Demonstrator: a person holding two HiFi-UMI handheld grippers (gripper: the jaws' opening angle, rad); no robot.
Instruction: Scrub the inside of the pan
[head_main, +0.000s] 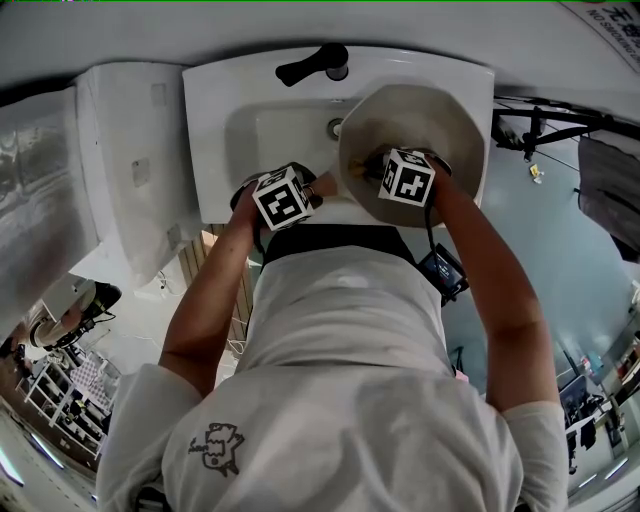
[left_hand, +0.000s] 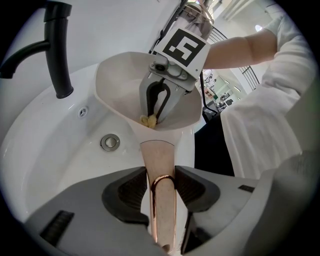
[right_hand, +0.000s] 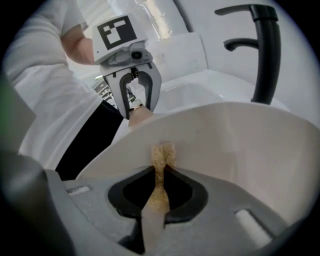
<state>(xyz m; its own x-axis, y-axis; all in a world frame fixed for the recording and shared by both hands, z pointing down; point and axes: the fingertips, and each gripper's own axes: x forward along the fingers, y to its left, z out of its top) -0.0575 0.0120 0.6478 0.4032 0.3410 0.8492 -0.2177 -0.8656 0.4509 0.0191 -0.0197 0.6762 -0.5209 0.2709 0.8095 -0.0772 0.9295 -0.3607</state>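
A beige pan hangs tilted over the white sink. My left gripper is shut on the pan handle, which is beige with a copper loop at its end. The pan's bowl opens toward me beyond it. My right gripper is shut on a yellowish scrub sponge that presses on the inside wall of the pan. In the left gripper view, the right gripper reaches into the bowl with the sponge at its tips. The left gripper shows at the pan's far rim.
A black faucet stands at the back of the sink, also in the right gripper view as the faucet. The drain lies in the basin below the pan. A white cabinet adjoins the sink on the left.
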